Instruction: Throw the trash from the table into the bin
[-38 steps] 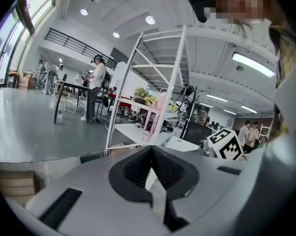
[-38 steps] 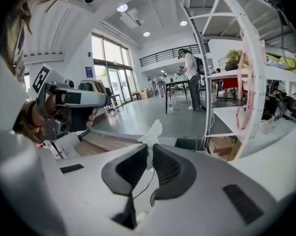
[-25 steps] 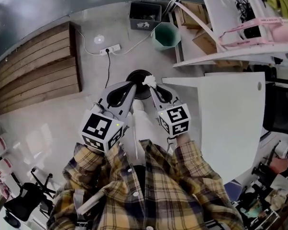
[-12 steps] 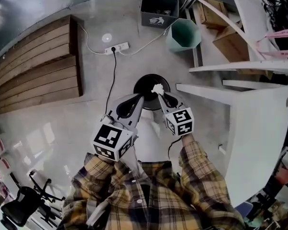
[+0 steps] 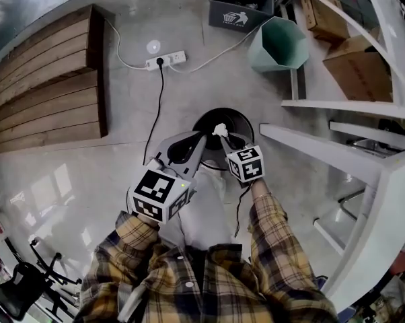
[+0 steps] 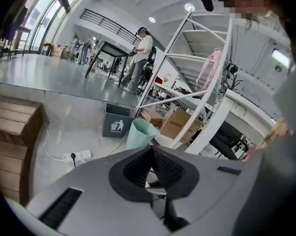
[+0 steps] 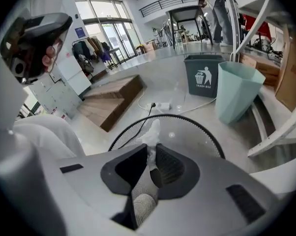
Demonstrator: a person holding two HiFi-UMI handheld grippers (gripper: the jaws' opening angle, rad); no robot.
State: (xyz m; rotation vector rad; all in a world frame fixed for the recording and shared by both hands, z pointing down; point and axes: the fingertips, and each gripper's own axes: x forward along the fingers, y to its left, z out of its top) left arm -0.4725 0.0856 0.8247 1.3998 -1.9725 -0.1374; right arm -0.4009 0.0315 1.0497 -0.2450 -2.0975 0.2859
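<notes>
Right hand-held gripper (image 7: 152, 154) is clenched on a white wad of tissue (image 7: 151, 131). You can see the paper pinched between the pads, with the crumpled end poking out past the tips. Directly beyond the jaws sits the round black mesh bin (image 7: 187, 120) on the floor (image 5: 122, 160), and from the head view the tissue lines up over its open mouth, near the rim closest to the person. It isn't touching the mesh as far as I can tell.

Left hand-held gripper (image 6: 152, 149) has its jaws pressed together with nothing in them. In the head view it's just beside the right one, tips angled toward the same bin.

Other stuff around: a dark grey bin (image 5: 240, 5) with a litter logo and a mint-green bin (image 5: 276, 42) stand side by side farther back, well apart from the mesh one. A white power strip (image 5: 166, 60) lies on the floor with a black cord plugged into it, and there's a wooden platform (image 5: 44, 99) off to the left. The white counter (image 5: 323, 152) is on the right, with cardboard boxes (image 5: 360, 66) on the shelving behind it.
</notes>
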